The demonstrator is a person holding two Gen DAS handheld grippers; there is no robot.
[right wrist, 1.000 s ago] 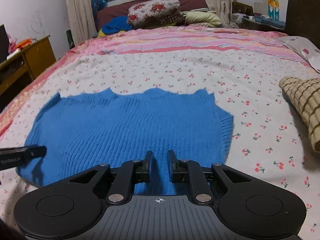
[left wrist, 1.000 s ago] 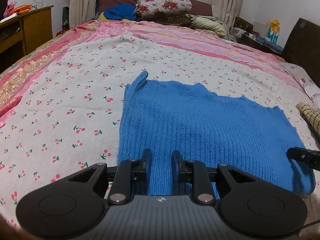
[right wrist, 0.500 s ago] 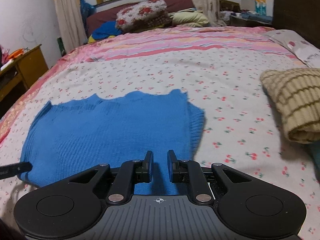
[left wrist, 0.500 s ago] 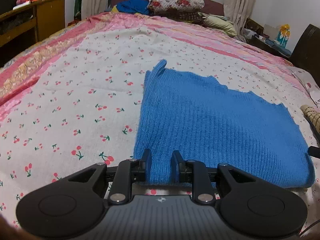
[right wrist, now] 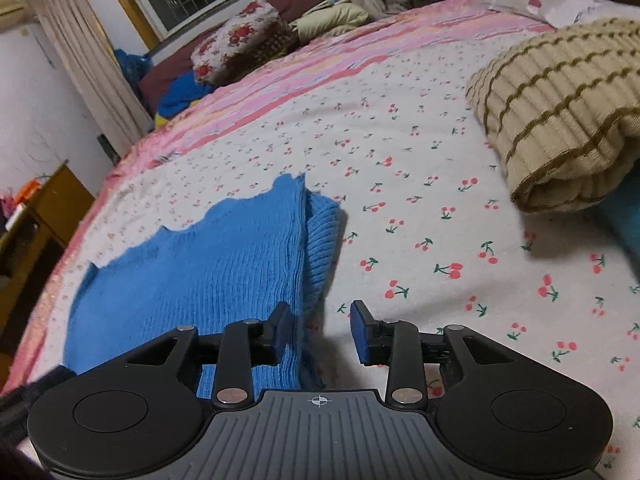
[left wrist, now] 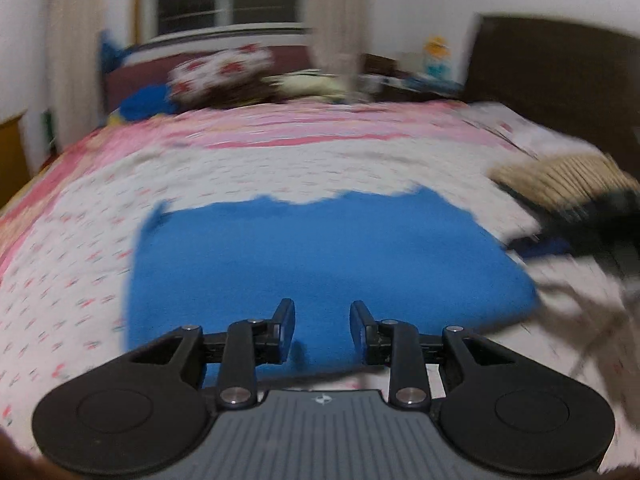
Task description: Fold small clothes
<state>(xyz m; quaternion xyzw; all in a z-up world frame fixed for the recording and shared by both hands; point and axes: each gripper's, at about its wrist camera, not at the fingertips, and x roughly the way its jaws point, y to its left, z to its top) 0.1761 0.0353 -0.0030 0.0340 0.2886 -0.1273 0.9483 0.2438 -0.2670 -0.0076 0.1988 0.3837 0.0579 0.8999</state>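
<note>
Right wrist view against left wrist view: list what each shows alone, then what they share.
Only the right wrist view: the right gripper, open, beside the folded edge; the wooden desk.
Only the left wrist view: the left gripper, open over the near hem; the dark headboard.
Both: the blue sweater, cherry-print sheet, striped beige knit and floral pillow.
</note>
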